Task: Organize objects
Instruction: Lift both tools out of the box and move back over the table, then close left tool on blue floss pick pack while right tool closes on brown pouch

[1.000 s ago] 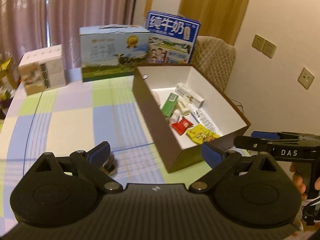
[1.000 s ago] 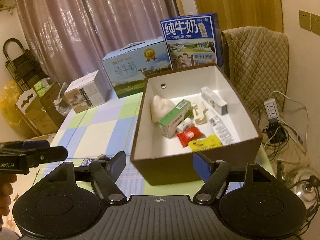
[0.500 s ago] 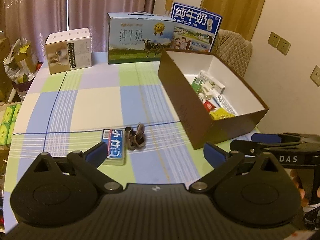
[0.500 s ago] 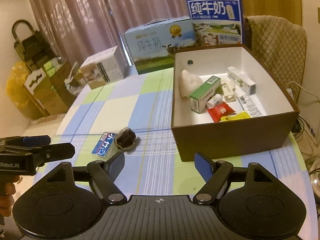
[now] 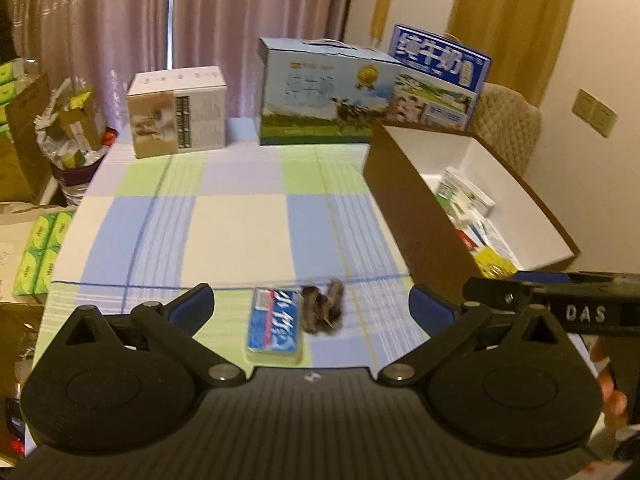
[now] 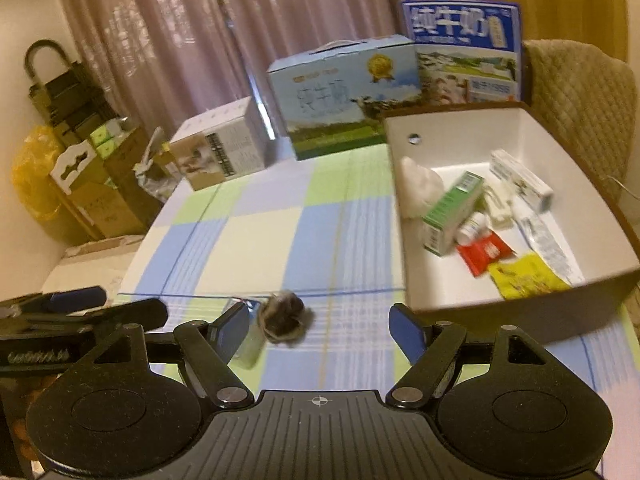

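A flat blue packet (image 5: 274,324) and a dark furry scrunchie-like item (image 5: 322,311) lie side by side near the table's front edge. My left gripper (image 5: 313,306) is open, its blue pads on either side of both items. My right gripper (image 6: 319,326) is open too; the furry item (image 6: 284,316) sits between its fingers near the left one, which partly hides the packet (image 6: 250,344). A brown box with a white inside (image 6: 452,140) stands at the right and holds several small packs, a green carton (image 6: 452,212) among them.
Two milk cartons (image 5: 324,94) (image 5: 438,76) and a small white box (image 5: 178,112) stand along the table's far edge. A quilted chair (image 6: 580,100) is behind the brown box. Cardboard boxes and bags (image 6: 80,184) crowd the floor at the left.
Both grippers have pulled back and swung left away from the brown box. The packet and the furry item now lie between their open fingers.
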Demonstrator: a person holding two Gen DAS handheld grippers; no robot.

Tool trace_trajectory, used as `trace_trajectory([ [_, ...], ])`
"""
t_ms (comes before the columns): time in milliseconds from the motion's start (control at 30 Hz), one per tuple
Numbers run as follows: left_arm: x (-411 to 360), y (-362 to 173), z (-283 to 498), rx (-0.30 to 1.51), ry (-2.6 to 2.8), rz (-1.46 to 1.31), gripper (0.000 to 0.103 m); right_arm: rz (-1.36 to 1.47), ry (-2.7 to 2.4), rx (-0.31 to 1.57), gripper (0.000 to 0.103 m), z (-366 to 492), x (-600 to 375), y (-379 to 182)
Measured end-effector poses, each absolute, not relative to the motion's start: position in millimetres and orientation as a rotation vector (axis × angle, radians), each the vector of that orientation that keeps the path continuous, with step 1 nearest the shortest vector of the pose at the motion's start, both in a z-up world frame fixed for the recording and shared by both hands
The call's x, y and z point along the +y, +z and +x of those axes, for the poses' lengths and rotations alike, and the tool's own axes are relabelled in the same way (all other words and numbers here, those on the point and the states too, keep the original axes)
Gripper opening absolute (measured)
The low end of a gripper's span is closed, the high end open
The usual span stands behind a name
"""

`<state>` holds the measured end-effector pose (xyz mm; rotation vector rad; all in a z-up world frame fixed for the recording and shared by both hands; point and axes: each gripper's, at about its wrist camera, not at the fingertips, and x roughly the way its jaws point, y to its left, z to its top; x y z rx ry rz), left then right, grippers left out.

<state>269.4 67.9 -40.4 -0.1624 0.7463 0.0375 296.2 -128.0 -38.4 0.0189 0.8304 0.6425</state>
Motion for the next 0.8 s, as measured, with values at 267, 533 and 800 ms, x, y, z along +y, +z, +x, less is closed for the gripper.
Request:
trace_trajectory([
  [267,92,-74,292,0.818,0.145,-0.224,0.102,-0.046,0.646,0.845,0.074,307,-97,-63],
  [533,105,-108,301,0.895,0.205,-0.137,0.102,-0.050,0.659,0.944,0.074,315,-78,-113],
  [800,110,-119,307,0.910,0.197,-0.134,0.099,-0.048,0.722,0.899,0.061,316,-67,-125],
])
